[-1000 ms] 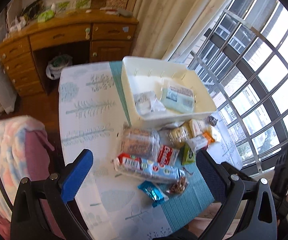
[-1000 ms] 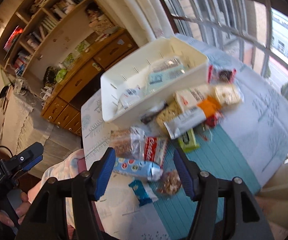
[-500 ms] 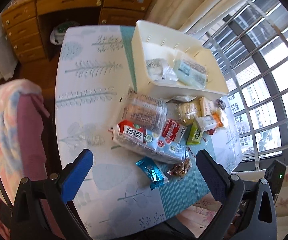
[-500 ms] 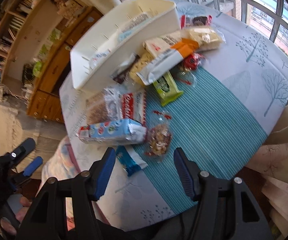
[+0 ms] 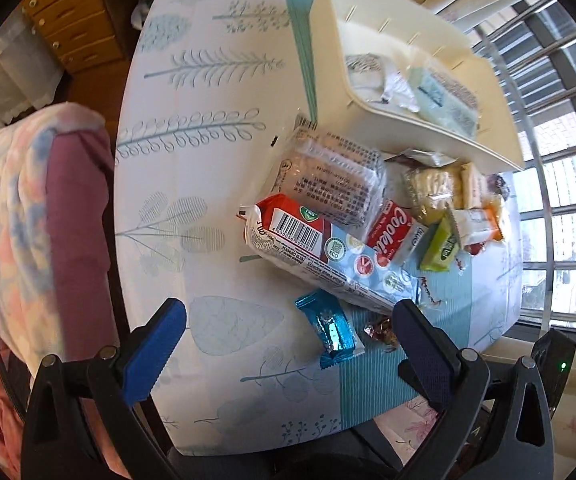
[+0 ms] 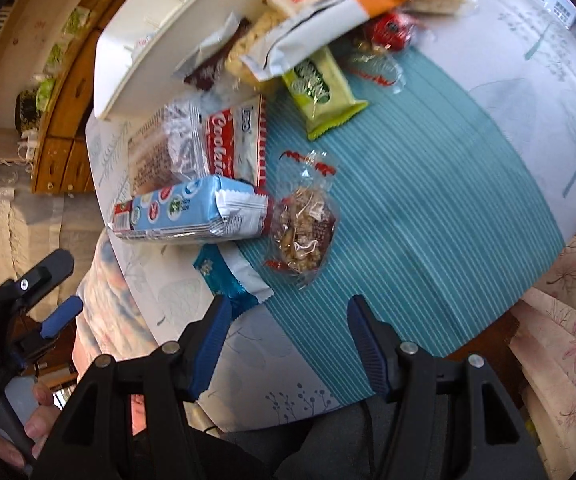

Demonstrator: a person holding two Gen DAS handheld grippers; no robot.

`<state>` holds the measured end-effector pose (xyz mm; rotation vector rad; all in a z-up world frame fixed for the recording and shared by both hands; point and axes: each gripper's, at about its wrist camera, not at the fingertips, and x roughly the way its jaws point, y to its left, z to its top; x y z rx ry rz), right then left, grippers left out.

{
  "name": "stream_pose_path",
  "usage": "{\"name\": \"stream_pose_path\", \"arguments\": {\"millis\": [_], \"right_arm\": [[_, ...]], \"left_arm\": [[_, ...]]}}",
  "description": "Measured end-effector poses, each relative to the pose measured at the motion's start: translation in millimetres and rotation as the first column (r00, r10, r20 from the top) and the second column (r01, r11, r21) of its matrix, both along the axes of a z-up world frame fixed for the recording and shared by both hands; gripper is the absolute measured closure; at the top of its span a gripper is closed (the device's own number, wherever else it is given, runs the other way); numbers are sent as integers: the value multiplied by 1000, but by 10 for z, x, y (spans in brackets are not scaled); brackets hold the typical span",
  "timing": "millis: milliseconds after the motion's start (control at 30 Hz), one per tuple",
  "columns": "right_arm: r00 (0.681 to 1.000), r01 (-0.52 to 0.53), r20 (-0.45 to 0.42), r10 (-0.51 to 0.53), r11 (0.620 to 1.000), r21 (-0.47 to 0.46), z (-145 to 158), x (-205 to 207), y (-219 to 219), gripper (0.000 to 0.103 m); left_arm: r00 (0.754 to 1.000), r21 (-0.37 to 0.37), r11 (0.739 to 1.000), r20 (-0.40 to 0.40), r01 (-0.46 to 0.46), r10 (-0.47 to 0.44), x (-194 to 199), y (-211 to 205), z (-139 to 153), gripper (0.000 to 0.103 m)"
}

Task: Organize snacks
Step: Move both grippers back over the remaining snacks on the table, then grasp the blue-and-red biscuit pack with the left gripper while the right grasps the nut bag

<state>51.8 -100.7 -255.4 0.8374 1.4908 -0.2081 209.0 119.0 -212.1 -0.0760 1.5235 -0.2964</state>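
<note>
Right tool (image 6: 288, 320) agape above nut packet (image 6: 305, 232)

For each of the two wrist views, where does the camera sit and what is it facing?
Left wrist: above the table's near edge, looking down past the open left gripper at the snack pile and white bin.
Right wrist: lower, behind the open right gripper, facing the nut bag; a hand shows lower left.
Shared: the blue biscuit pack.

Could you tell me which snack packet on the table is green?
The small green packet lying flat at the striped cloth's edge; its neighbours are red, white, orange or blue.
</note>
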Motion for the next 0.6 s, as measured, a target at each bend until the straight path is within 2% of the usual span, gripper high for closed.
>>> {"name": "stream_pose_path", "arguments": {"millis": [300, 600], "right_arm": [[990, -133, -44, 134, 991, 17, -183, 303, 56, 42], [974, -212, -81, 212, 977, 9, -313, 528, 56, 42]], "left_arm": [[993, 6, 998, -101, -58, 58, 191, -188, -293, 1], [970, -2, 992, -208, -126, 123, 323, -341, -622, 1]]}}
